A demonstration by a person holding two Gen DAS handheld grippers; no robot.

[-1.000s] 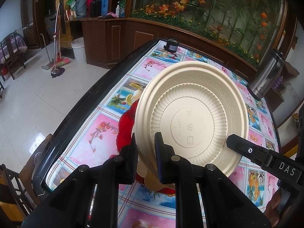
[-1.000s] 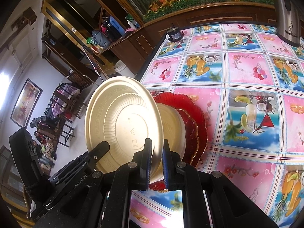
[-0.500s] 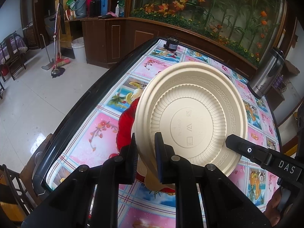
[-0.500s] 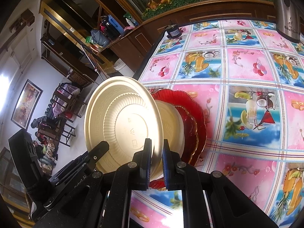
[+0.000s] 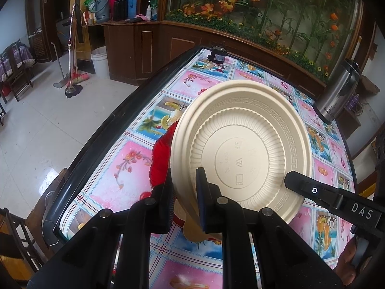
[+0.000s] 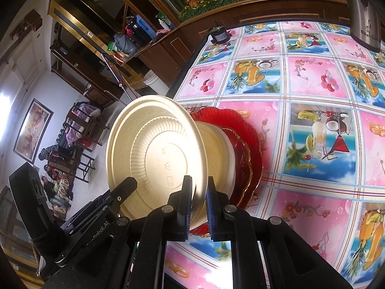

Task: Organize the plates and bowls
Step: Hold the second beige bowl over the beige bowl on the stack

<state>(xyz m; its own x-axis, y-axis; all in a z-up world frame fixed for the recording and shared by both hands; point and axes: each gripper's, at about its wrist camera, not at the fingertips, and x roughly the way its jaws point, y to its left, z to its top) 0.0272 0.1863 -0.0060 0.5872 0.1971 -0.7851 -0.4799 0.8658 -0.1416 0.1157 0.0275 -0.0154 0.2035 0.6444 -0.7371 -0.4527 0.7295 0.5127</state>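
Observation:
A cream plate (image 5: 243,149) is held up on edge, its ribbed underside toward both cameras. My left gripper (image 5: 184,200) is shut on its lower left rim. My right gripper (image 6: 199,207) is shut on the same plate (image 6: 156,154) at its lower right rim. In the left wrist view the right gripper's fingertip (image 5: 312,190) shows against the plate's right side. Behind the raised plate, a cream bowl (image 6: 217,144) rests in stacked red scalloped plates (image 6: 250,144) on the table. Only a red edge (image 5: 161,154) of that stack shows in the left wrist view.
The table wears a pink and blue fruit-print cloth (image 6: 312,84) and has a black rim (image 5: 96,144) at its left. A steel thermos (image 5: 336,96) stands at the far right, a small black device (image 5: 217,54) at the far corner. A wooden chair (image 5: 14,228) sits lower left.

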